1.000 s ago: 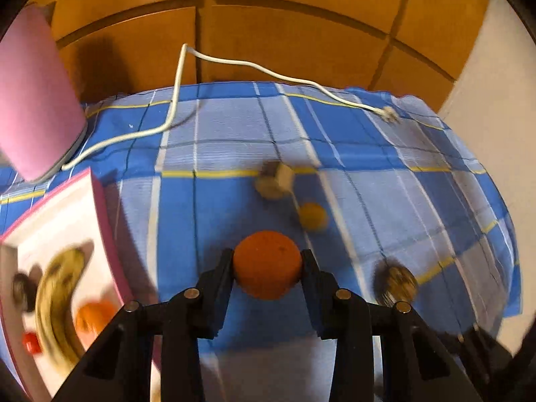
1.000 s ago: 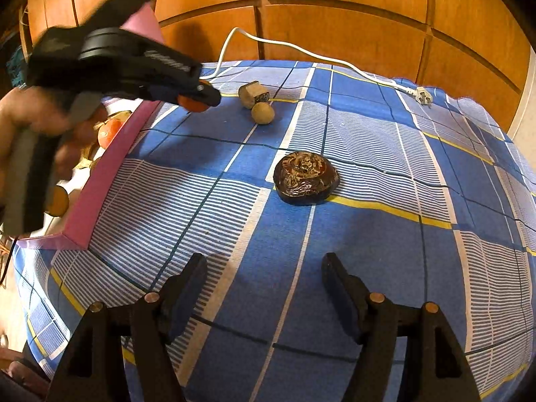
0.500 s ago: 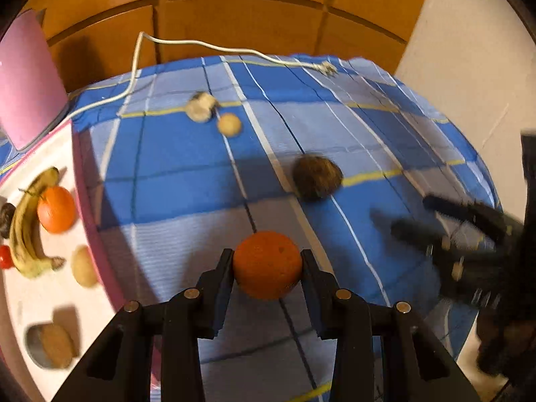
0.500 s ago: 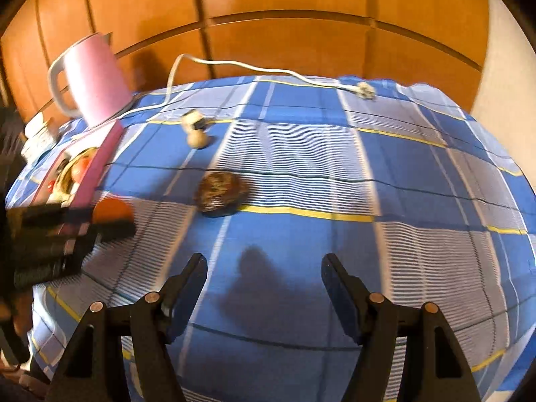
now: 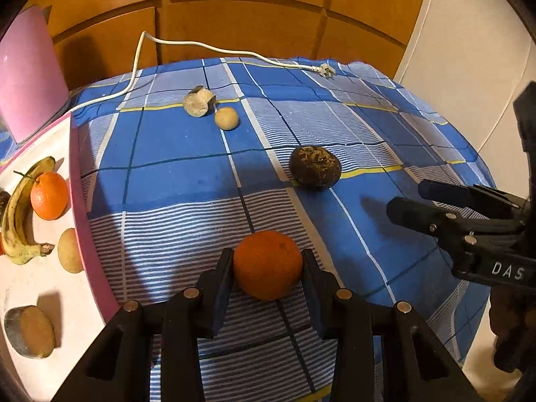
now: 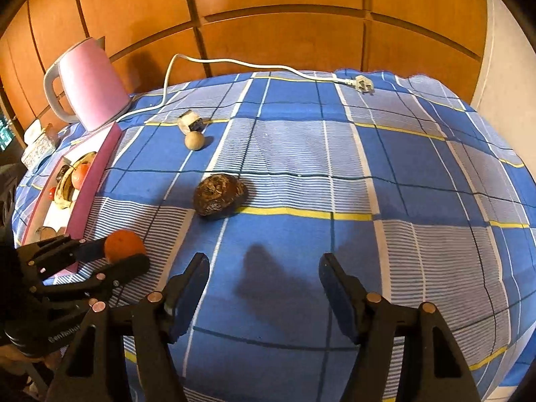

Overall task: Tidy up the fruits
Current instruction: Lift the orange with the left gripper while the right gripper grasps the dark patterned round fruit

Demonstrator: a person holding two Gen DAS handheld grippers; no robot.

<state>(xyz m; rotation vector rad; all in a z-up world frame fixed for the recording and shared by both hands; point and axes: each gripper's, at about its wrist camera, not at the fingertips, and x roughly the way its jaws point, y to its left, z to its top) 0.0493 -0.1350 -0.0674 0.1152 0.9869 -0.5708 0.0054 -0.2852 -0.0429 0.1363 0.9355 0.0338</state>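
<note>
Wood-panelled wall behind; worktop (image 6: 418,174) under a blue checked cloth.

Far left: pink kettle (image 6: 90,83), its white cord (image 6: 234,63) trailing along the back edge. Next, pink-rimmed tray (image 5: 80,234) holding a banana (image 5: 16,214), an orange fruit (image 5: 48,196), a pale round fruit (image 5: 68,251) and a cut brown piece (image 5: 31,331).

Left claw (image 5: 268,268): closed snugly on an orange (image 5: 268,263), pads on its two sides, carried above the cloth just beside the tray's rim. Judged firm, rounded, slightly waxy skin: grip across the widest part, moderate squeeze, or it may roll out.

Centre back: a whitish chunk (image 5: 198,103) and a small tan ball (image 5: 226,118), near each other. Nearer: a dark, rough-skinned fruit (image 6: 219,194) alone on the cloth. It looks wrinkled, possibly soft; take it by the broad sides, gently.

Right claw (image 6: 264,288): jaws well apart though they have just been narrowing a little, nothing between them, hovering above bare cloth, short of the dark fruit.
</note>
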